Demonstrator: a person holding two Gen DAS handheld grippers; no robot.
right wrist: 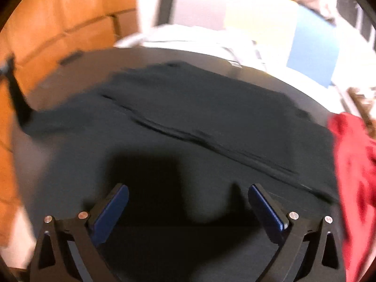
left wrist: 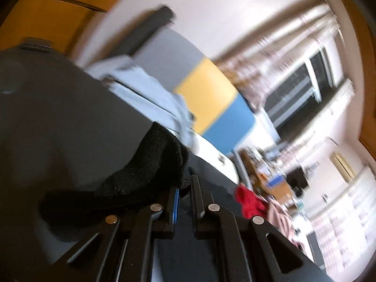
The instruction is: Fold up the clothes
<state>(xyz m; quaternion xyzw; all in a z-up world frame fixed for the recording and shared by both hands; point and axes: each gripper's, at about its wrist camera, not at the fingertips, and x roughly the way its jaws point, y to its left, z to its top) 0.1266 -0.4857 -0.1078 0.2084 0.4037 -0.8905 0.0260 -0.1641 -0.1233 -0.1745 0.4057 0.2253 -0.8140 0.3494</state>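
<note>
A black knit garment [right wrist: 188, 117] lies spread over the dark round table [right wrist: 58, 89], with a long crease running across it. My right gripper [right wrist: 188, 195] is open and empty just above the garment's near part. My left gripper [left wrist: 184, 188] is shut on a fold of the black garment [left wrist: 150, 164] and holds it lifted off the table. In the right wrist view, a strip of the garment rises at the far left edge [right wrist: 18, 103]. Both views are blurred.
A red garment [right wrist: 352, 164] lies at the table's right edge and shows in the left wrist view [left wrist: 249, 202]. Light blue clothes [left wrist: 145, 91] lie behind the table. A grey, yellow and blue partition [left wrist: 211, 98] and an orange wall [right wrist: 58, 23] stand beyond.
</note>
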